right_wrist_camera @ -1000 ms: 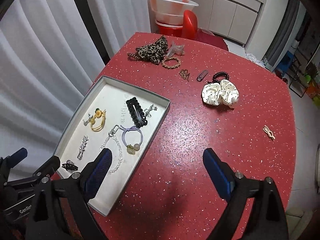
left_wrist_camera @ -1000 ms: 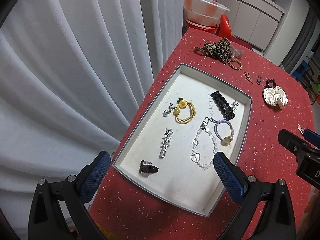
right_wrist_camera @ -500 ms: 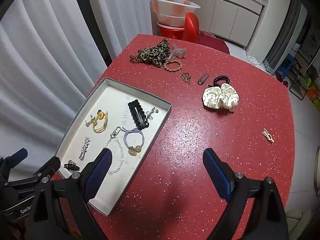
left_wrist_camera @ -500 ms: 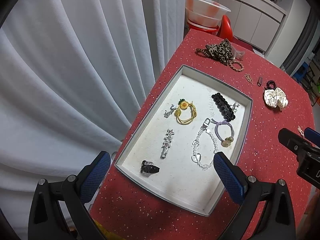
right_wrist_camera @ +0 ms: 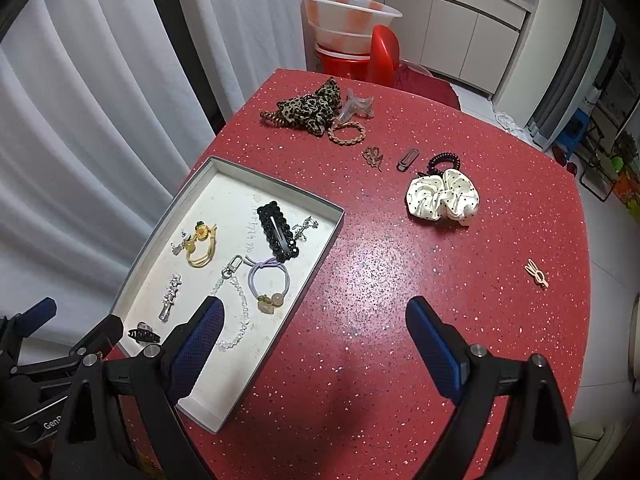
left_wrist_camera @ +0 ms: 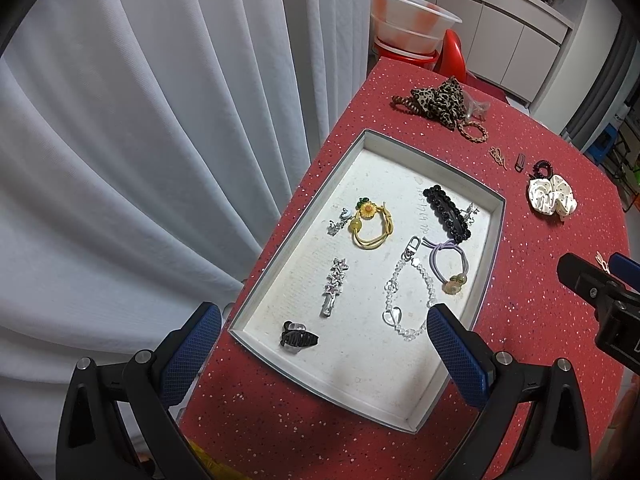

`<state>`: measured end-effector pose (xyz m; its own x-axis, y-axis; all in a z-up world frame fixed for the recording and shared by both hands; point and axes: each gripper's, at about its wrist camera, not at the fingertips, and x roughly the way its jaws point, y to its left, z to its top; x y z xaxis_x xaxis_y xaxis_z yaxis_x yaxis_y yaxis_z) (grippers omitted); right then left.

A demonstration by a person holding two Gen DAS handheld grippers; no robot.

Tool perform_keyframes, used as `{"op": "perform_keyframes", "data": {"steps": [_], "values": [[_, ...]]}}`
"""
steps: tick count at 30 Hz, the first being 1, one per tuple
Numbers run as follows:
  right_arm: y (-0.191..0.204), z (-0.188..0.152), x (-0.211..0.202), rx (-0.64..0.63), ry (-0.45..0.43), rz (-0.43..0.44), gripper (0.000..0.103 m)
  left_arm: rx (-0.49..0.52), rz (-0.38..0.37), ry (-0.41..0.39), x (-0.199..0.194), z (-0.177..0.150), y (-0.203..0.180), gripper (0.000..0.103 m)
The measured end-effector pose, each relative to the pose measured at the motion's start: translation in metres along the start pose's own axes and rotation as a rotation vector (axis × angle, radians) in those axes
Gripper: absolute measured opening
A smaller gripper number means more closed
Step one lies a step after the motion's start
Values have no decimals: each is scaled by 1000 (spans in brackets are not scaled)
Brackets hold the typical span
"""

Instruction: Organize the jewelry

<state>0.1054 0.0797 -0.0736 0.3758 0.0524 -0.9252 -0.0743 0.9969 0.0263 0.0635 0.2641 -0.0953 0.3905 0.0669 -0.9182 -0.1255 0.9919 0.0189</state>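
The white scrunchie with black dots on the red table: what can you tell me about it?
The white scrunchie with black dots is a puffy ring of glossy, satin-looking fabric, gathered in folds. It lies flat on the red speckled table, outside the grey tray. A black coiled hair tie sits at its far edge. No gripper touches it.

The left gripper (left_wrist_camera: 323, 338) is held up in the air; its two blue fingers (left_wrist_camera: 191, 350) are spread wide apart; nothing is between them. The right gripper (right_wrist_camera: 313, 342) is up in the air too; its blue fingers (right_wrist_camera: 434, 350) are also spread wide, with nothing in them. The two grippers are side by side; each one shows at the edge of the other's view.
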Motion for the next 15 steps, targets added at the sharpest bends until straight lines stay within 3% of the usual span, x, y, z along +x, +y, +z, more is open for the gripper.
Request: {"op": "perform_keyframes", "data": {"steps": [15], "values": [[0,0,1,-1,5,4,94,0,3,1,1,0,-1,103]]}}
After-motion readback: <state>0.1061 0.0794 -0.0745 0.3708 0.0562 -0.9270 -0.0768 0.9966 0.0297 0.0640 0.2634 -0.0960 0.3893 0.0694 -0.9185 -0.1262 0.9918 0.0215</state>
